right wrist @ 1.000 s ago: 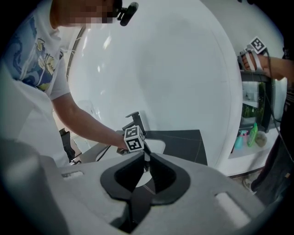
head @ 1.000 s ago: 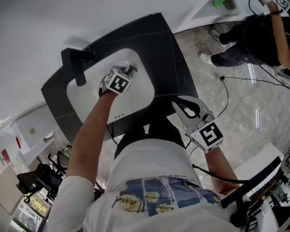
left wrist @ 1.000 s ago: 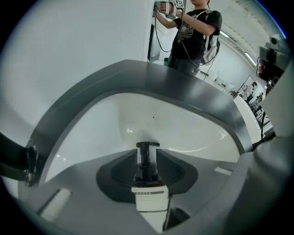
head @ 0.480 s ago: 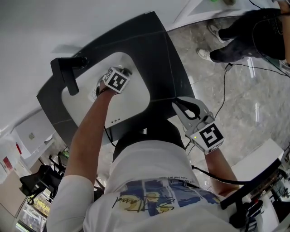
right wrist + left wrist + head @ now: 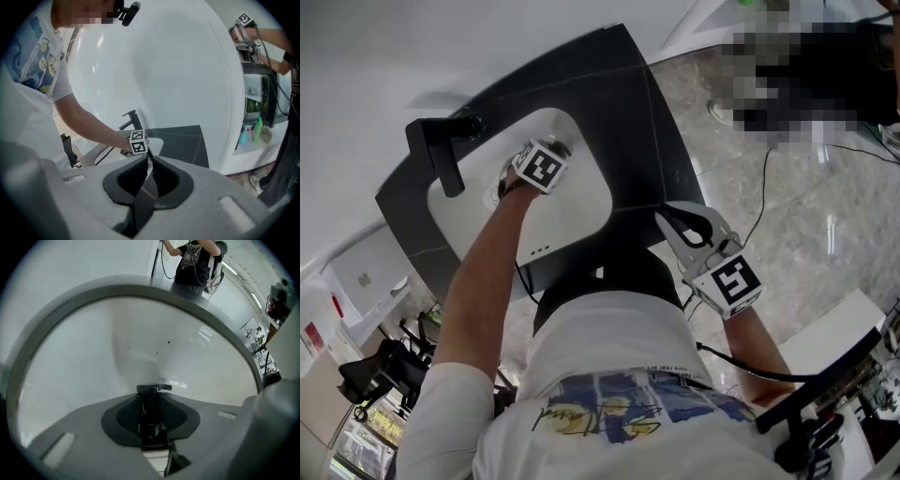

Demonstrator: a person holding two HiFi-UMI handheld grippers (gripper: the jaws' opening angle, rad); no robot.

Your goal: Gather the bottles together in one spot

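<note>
Right claw (image 5: 148, 158): jaws pressed together, empty; black counter (image 5: 623, 103) ahead of it. Left claw (image 5: 560, 150): jaws just been closing, now clamped on dark bottle (image 5: 151, 404), cap past tips. White basin (image 5: 84, 362) beneath claw; black faucet (image 5: 439, 157) to claw's left.

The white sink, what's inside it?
The left gripper reaches in; its jaws have just been closing on a dark-topped bottle. Otherwise the sink looks bare. Whatever lies under the gripper is covered.

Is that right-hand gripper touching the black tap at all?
Apart. The head view shows the right gripper at the counter edge, with the white basin between it and the black tap.
</note>
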